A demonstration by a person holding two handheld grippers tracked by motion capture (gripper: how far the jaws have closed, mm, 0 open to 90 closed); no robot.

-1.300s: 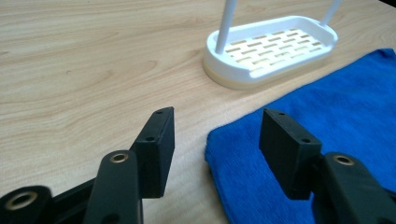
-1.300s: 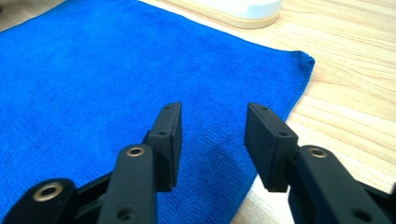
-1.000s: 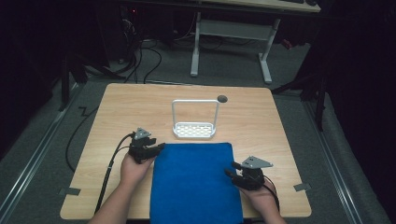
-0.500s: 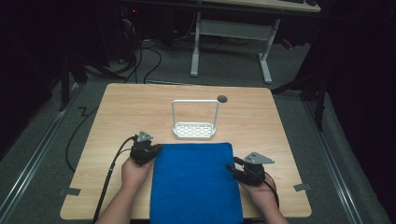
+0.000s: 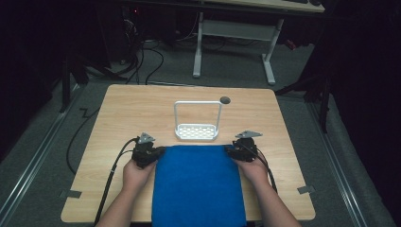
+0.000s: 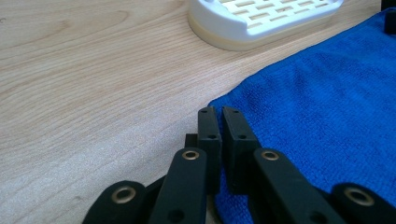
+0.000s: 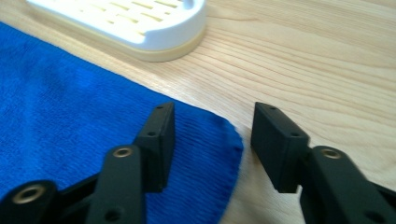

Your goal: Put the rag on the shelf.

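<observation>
Blue towel (image 5: 198,187) lies flat on the near half of the wooden table (image 5: 123,113), long axis running from me toward the white slotted tray (image 5: 196,131), which sits just beyond its far edge; near end hangs off the table edge.

My left gripper (image 6: 219,128) is at the far-left corner, jaws nearly clenched, and the cloth edge appears pinched between them, though the pinch itself is hard to confirm.

My right gripper (image 7: 212,140) is at the far-right corner, jaws spread wide and straddling the corner: one jaw over cloth, the other over bare wood.

Both hands are equally close, one per far corner. My guess is the right jaws must clench on that corner before any lift or fold back toward me.
</observation>
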